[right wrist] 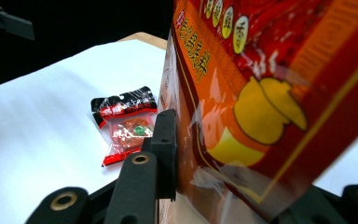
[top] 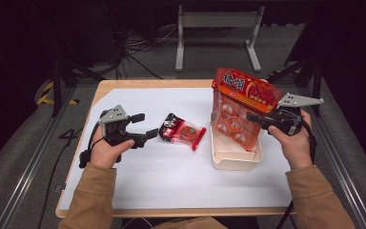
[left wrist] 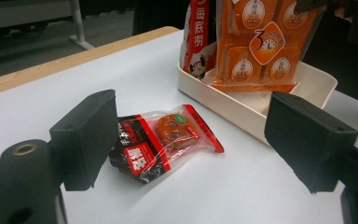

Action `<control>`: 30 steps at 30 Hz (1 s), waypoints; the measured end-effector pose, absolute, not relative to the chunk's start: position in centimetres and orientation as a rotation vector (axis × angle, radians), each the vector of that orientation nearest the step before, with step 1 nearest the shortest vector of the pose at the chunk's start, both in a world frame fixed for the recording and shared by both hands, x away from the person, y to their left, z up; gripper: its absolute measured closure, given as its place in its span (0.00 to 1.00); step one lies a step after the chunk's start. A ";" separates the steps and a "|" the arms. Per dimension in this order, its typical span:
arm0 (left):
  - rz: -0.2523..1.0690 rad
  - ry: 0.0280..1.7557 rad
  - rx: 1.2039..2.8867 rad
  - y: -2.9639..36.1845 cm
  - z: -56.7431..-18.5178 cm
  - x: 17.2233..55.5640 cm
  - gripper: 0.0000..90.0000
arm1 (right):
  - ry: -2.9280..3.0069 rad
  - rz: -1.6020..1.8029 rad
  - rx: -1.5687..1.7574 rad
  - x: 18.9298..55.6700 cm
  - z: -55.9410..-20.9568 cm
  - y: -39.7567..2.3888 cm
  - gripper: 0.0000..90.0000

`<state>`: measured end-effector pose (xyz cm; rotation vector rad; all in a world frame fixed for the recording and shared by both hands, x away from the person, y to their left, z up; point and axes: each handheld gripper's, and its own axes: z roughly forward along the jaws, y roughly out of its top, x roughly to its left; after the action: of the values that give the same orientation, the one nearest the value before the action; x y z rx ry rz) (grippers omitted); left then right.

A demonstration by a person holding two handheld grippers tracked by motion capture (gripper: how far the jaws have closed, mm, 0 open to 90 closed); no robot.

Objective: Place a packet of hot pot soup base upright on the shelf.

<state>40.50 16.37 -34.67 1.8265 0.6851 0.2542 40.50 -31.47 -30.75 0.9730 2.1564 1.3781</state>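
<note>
White surface (top: 171, 176) carries a cream tray (top: 233, 160), where an orange hotpot-base bag (top: 240, 107) stands upright, clamped by the right gripper (top: 253, 117). Just left of the tray lies a small red snack packet (top: 182, 131); the left gripper (top: 145, 125) hovers beside it, jaws spread and empty.

A wooden-edged table (top: 143, 85) fills the middle of the high view, its top covered by a white sheet (top: 171, 176). Directly on the sheet lie a small red-and-black snack packet (top: 182, 132) (centre of frame) and, to its right, a cream plastic tray (top: 233, 160), near but not touching.
</note>
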 end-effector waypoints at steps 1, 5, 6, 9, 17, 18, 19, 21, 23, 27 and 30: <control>0.255 0.682 1.827 16.4 -34.7 40.5 0.21 | 2.158 1.377 0.977 40.5 -30.9 -31.5 0.78; 0.250 0.676 1.819 16.4 -34.6 40.5 0.19 | 2.177 1.382 0.981 40.6 -31.6 -31.5 0.78; 0.247 0.680 1.817 16.3 -34.7 40.5 0.19 | 2.188 1.376 0.985 40.6 -32.0 -31.3 0.78; 0.245 0.688 1.813 16.4 -34.7 40.5 0.18 | 2.215 1.347 0.988 40.8 -33.0 -30.8 0.78; 0.258 0.704 1.804 16.3 -35.0 40.5 0.14 | 2.215 1.345 0.986 40.6 -33.7 -30.7 0.78; 0.259 0.701 1.806 16.2 -35.1 40.5 0.14 | 2.215 1.344 0.988 40.5 -33.9 -30.7 0.78; 0.252 0.709 1.810 16.1 -35.1 40.5 0.14 | 2.214 1.346 0.988 40.5 -34.0 -30.8 0.78; 0.253 0.707 1.816 16.1 -35.2 40.6 0.13 | 2.219 1.337 0.995 40.3 -34.3 -30.8 0.78; 0.240 0.709 1.822 16.0 -35.3 40.6 0.14 | 2.219 1.328 0.991 40.2 -34.7 -30.9 0.78; 0.234 0.711 1.830 15.7 -35.4 40.8 0.14 | 2.194 1.357 1.012 39.9 -35.5 -31.5 0.78; 0.231 0.715 1.842 15.6 -35.6 41.0 0.13 | 2.178 1.371 1.015 39.7 -35.8 -31.7 0.78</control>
<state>41.02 15.59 -35.58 1.8415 0.7148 0.2314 39.72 -31.71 -35.77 1.0147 2.1777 1.3706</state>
